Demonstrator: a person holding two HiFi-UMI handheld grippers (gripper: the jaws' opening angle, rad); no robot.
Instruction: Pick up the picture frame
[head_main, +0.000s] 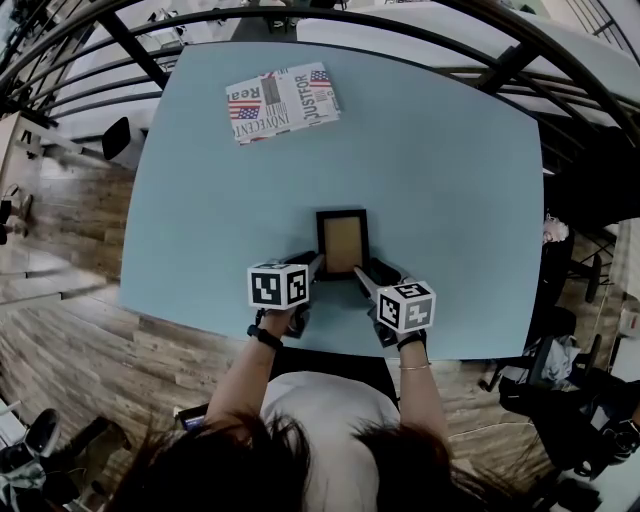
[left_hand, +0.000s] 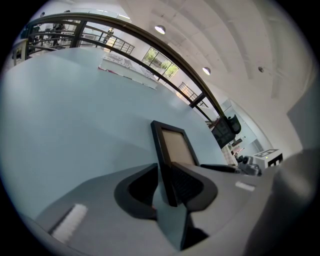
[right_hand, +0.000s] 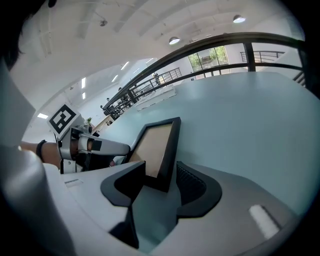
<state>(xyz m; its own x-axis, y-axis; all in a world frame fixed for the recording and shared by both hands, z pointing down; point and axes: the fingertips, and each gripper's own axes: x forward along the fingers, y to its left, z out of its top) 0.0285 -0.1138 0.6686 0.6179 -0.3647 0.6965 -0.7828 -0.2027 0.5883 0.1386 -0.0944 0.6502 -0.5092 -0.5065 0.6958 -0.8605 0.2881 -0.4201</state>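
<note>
A small black picture frame (head_main: 342, 243) with a tan panel lies on the light blue table (head_main: 200, 200), near its front edge. My left gripper (head_main: 315, 264) sits at the frame's near left corner. In the left gripper view the frame's dark left border (left_hand: 165, 165) fills the gap between the jaws, so the left gripper (left_hand: 162, 168) is shut on it. My right gripper (head_main: 365, 272) is at the near right corner. It (right_hand: 161, 167) stands open, with the frame's (right_hand: 152, 147) right border between the jaws and free of the pads.
A flat item printed with newsprint and flags (head_main: 283, 102) lies at the table's far side. The table's front edge runs just under my hands. A dark railing (head_main: 330, 12) curves behind the table, with wooden floor (head_main: 60, 330) to the left.
</note>
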